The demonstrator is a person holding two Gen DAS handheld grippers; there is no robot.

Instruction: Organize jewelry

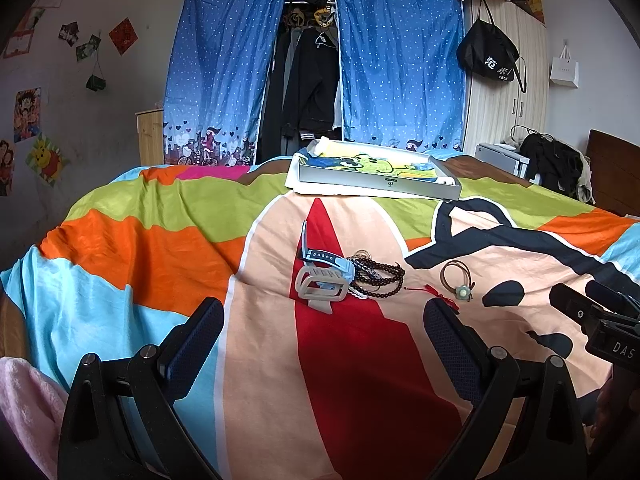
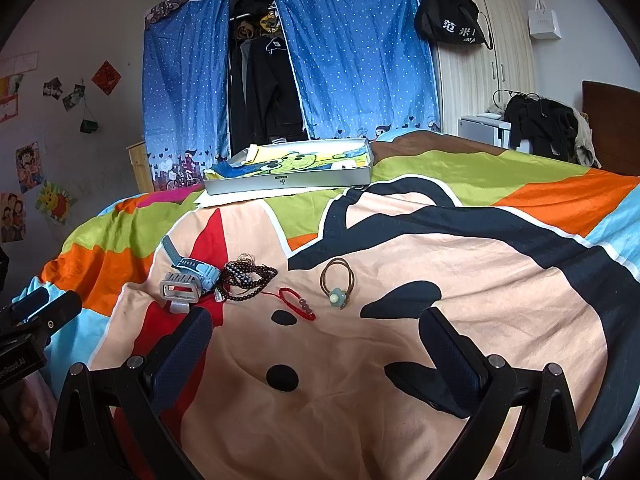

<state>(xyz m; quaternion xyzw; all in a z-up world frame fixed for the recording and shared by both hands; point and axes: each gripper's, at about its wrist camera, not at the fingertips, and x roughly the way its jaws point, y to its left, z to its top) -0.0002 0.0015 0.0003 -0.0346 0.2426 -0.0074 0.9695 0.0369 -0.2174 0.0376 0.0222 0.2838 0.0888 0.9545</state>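
Jewelry lies in a loose cluster on the bright bedspread [image 1: 160, 248]. A light blue watch [image 1: 326, 258] rests against a beige hair claw [image 1: 320, 288]. Beside them sit dark bead bracelets [image 1: 378, 274], a red cord bracelet [image 2: 298, 304] and a brown hair tie with a pale flower [image 2: 337, 282]. A shallow grey box [image 1: 372, 174] lined with cartoon fabric sits further back. My left gripper [image 1: 324, 316] is open, just short of the hair claw. My right gripper [image 2: 316, 328] is open too, near the red cord, nothing between its fingers.
Blue dotted curtains [image 1: 224, 64] hang open on a wardrobe of dark clothes behind the bed. A black bag [image 2: 448, 16] hangs on a pale cupboard at the right. Dark clothes [image 2: 540, 124] are heaped near the wooden headboard [image 2: 612, 120]. A pink fleece [image 1: 24, 400] lies bottom left.
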